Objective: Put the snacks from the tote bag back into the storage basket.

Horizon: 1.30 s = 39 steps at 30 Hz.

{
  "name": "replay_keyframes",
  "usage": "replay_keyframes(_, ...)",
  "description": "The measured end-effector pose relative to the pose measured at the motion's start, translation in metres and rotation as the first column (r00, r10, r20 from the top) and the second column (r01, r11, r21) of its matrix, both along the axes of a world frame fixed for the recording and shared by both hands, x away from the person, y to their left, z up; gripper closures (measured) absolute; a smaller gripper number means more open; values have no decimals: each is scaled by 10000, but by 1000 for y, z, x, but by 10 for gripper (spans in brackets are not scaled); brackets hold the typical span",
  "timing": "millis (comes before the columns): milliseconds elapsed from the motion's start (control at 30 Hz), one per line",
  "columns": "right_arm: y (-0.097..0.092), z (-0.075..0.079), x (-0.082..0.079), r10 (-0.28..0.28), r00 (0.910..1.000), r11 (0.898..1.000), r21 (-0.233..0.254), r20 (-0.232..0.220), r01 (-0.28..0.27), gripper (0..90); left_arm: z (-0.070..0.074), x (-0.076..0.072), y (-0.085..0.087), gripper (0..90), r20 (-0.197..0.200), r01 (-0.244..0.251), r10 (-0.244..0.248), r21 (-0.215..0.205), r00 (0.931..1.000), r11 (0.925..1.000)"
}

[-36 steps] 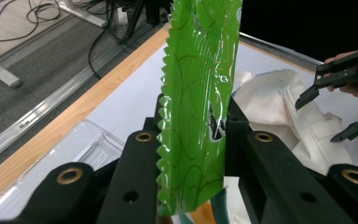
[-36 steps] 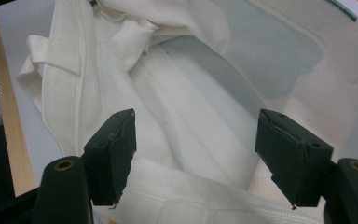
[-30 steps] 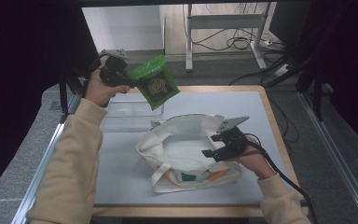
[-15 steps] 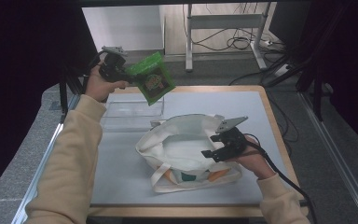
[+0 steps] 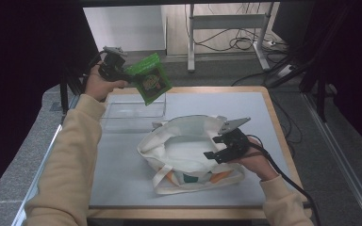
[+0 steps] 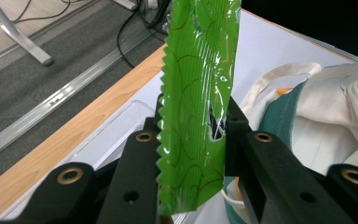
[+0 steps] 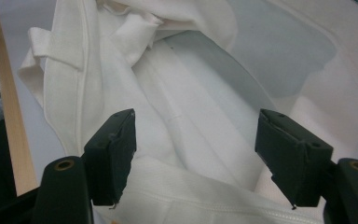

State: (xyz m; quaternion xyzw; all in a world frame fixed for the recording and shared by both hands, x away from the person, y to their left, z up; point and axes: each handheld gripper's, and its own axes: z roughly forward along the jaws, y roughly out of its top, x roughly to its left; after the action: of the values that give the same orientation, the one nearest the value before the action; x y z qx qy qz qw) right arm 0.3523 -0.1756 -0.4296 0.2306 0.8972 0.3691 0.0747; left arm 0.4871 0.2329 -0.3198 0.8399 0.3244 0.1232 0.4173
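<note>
The green snack packet [image 5: 149, 83] is being pinched by the left tongs [image 5: 120, 71] for dropping into the tote bag [image 5: 184, 150], whose rim is being kept open by the spread right tongs [image 5: 217, 147].

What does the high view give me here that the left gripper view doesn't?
High view alone: the right gripper at the tote's near rim, its jaws spread, both sleeves, and the clear tray's whole outline behind the tote. Left gripper view alone: the jaws pinching the green packet's lower part, seen edge-on with its serrated seam. Both: the packet held up off the table, the white tote and the tray.
</note>
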Motion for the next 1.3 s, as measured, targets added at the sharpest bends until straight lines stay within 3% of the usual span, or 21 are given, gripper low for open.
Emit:
replay_keyframes(467, 0, 3, 0, -115, 9999, 9999, 6, 79, 115, 292, -17, 22, 14, 748, -363, -174, 181, 187, 9992, 9997)
replay_keyframes(600, 2, 1, 1, -137, 9999, 9999, -57, 46, 137, 291, -19, 25, 10, 747, -392, -86, 102, 413, 9992, 9991)
replay_keyframes(767, 5, -1, 1, -157, 9999, 9998, -142, 0, 157, 290, -24, 33, 10, 747, -416, -19, 32, 312, 9991, 9995)
replay_keyframes(867, 4, -2, 1, -178, 9998, 9997, -194, 17, 179, 289, -30, 39, 11, 747, -561, 46, -9, 645, 9984, 9979)
replay_keyframes(1300, 3, -4, 3, -229, 9997, 9996, -161, -12, 229, 285, -51, 51, 18, 747, -1033, -137, 220, 800, 9944, 9967)
